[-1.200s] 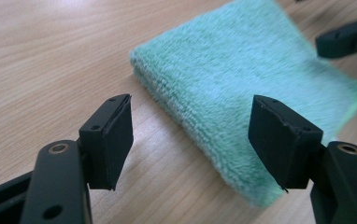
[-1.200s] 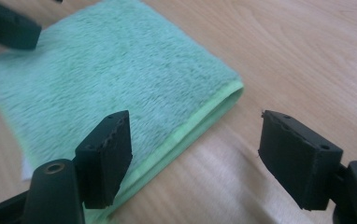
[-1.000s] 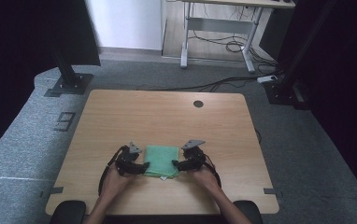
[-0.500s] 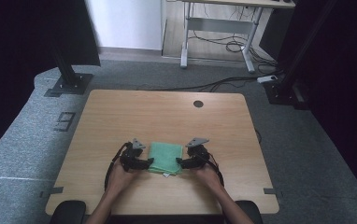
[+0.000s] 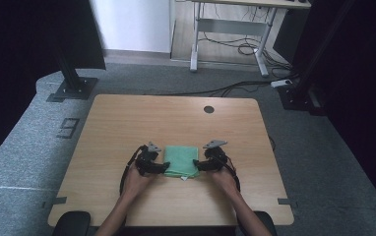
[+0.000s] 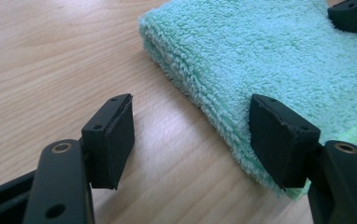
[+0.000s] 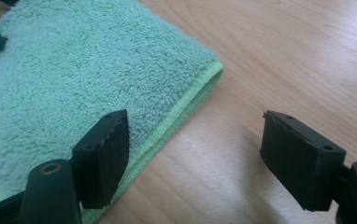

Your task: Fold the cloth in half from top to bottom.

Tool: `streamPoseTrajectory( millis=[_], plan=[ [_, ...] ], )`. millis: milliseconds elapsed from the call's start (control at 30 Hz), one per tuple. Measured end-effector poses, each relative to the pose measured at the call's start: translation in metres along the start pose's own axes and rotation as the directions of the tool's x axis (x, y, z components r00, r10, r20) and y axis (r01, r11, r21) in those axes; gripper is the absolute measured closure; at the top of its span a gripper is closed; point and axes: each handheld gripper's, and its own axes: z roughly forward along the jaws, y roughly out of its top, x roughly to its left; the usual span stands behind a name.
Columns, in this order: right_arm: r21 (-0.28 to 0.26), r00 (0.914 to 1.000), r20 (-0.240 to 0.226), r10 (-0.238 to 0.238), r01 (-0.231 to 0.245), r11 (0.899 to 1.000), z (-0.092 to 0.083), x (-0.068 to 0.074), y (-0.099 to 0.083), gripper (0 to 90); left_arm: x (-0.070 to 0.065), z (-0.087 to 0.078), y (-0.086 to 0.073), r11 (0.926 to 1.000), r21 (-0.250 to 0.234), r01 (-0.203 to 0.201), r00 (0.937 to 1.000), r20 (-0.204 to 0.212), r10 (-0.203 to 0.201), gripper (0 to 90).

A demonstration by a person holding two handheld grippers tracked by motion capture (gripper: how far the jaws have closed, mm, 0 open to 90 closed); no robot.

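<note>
Inspector: The folded towel [image 5: 180,162] lies flat near the table's [image 5: 127,123] front edge, between your grippers. Left gripper [image 6: 190,140] and right gripper [image 7: 193,156]: jaws apart, each straddling a side edge, nothing clamped.

Operator: Handling?

Inspector: Likely soft, light and limp, so it will sag. Take the layered edges, pinching every layer.

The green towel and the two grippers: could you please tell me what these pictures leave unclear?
- Towel: how many layers it is folded into, too small in the high view, cropped in both gripper views.
- Left gripper, right gripper: whether either pad touches the towel.
- White scrap at its near edge: too small.
</note>
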Motion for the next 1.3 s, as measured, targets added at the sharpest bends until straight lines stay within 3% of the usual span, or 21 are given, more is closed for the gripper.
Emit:
streamPoseTrajectory(
  millis=[400,700,867,1067,1300],
  plan=[
    [-0.009,0.9996,0.0,0.028,-0.028,1.0,0.005,-0.013,0.002,23.9,0.002,0.007,0.004,0.9998,-0.014,0.012,0.9999,0.003,-0.012,27.6],
    [-0.013,0.9996,-0.008,0.029,-0.029,1.0,0.004,-0.011,0.002,26.1,0.005,0.006,0.006,0.9999,-0.014,0.002,0.9999,-0.012,-0.002,26.5],
    [-0.012,0.9996,-0.009,0.028,-0.028,1.0,0.002,-0.011,0.002,26.1,0.002,0.005,0.008,0.9996,-0.014,-0.025,0.9992,-0.031,0.025,25.2],
    [-0.048,0.9991,-0.037,0.021,-0.023,0.999,-0.006,-0.009,0.004,25.6,0.001,-0.008,0.015,0.9987,-0.049,-0.01,0.9999,-0.003,0.009,23.8],
    [-0.051,0.9981,-0.061,0.01,-0.013,0.999,-0.02,-0.006,0.007,19.8,-0.002,-0.028,0.018,0.9961,-0.082,-0.033,0.998,0.051,0.037,18.8]
  ],
)
